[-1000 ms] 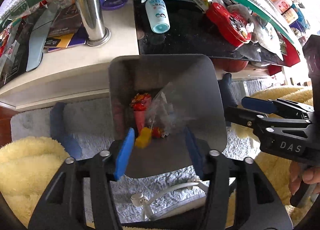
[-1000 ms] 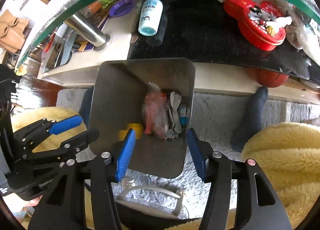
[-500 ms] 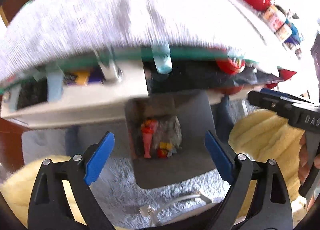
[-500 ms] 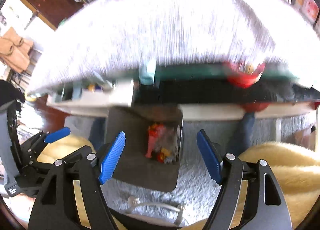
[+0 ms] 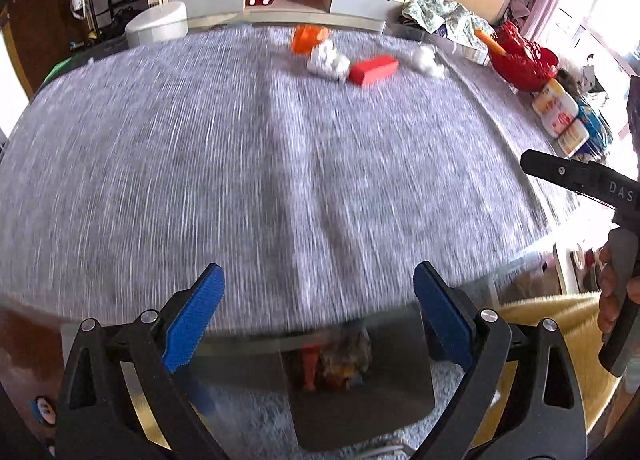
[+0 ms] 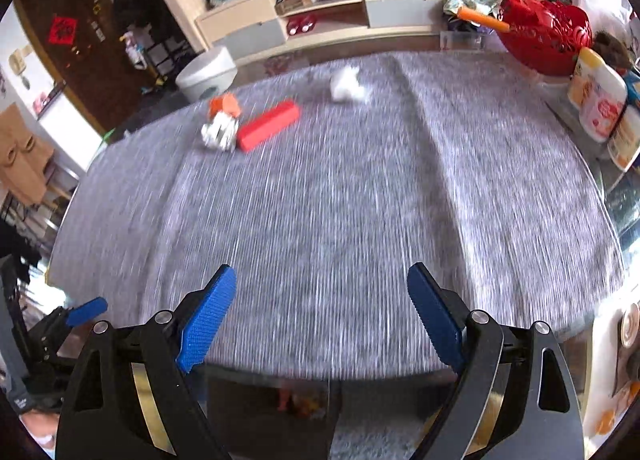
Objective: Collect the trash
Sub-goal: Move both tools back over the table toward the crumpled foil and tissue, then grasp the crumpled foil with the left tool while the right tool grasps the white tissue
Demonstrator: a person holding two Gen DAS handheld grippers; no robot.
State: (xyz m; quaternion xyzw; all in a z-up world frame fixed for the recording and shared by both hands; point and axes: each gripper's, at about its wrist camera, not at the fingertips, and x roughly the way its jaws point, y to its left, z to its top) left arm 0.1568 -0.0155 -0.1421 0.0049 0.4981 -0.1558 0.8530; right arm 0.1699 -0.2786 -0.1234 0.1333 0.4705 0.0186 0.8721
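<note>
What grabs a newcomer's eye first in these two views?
The red box and crumpled wrappers at the far side of the grey cloth. Then the red basket at the far right edge, and the empty, wide left gripper and right gripper up front.

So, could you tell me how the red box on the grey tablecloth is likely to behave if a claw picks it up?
The red box looks long, flat-sided and sharp-edged, so it is probably stiff and unlikely to roll. It looks like light packaging, though blur hides detail. It lies against the crumpled white wrapper, which a push may drag along.
</note>
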